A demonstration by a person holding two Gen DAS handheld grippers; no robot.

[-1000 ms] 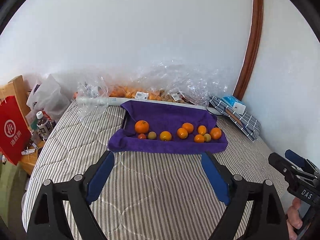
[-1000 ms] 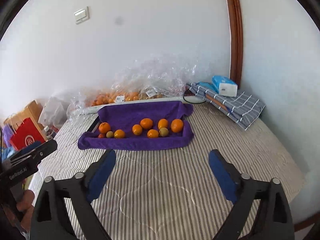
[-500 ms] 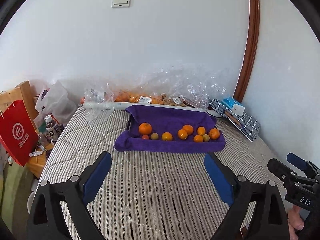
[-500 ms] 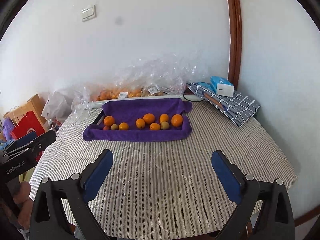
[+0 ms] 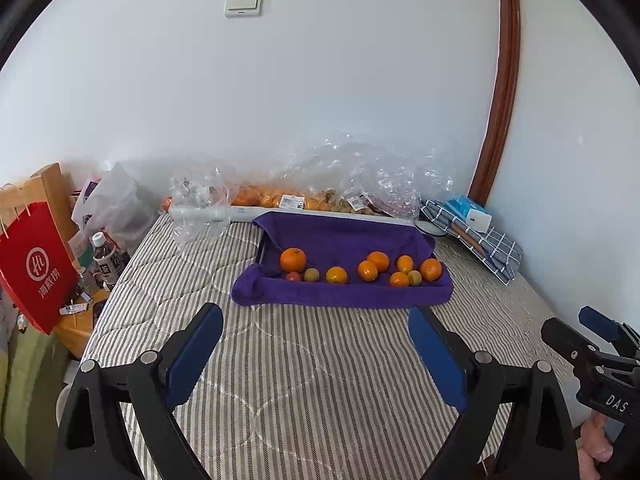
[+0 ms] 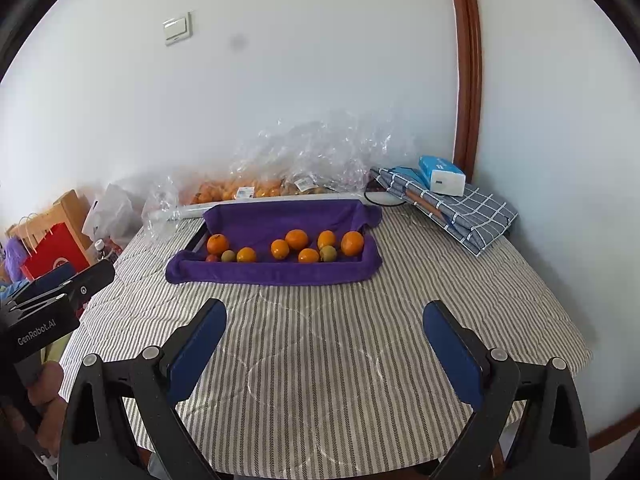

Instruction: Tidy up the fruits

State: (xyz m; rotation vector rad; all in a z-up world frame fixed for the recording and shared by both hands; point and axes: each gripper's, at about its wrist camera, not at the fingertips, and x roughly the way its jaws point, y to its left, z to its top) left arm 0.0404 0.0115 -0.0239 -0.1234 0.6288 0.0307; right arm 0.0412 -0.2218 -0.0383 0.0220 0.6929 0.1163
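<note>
On purple towel [image 5: 344, 240]: ten fruits [image 5: 368, 271].

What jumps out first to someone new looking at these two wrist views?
The purple towel lining a tray mid-bed, with a row of oranges and a few small greenish fruits on it, draws the eye first. Behind it, along the wall, lie crinkled clear plastic bags holding more fruit. In the foreground the left gripper and right gripper hang open over the striped bedcover, nothing between their blue pads.
</note>
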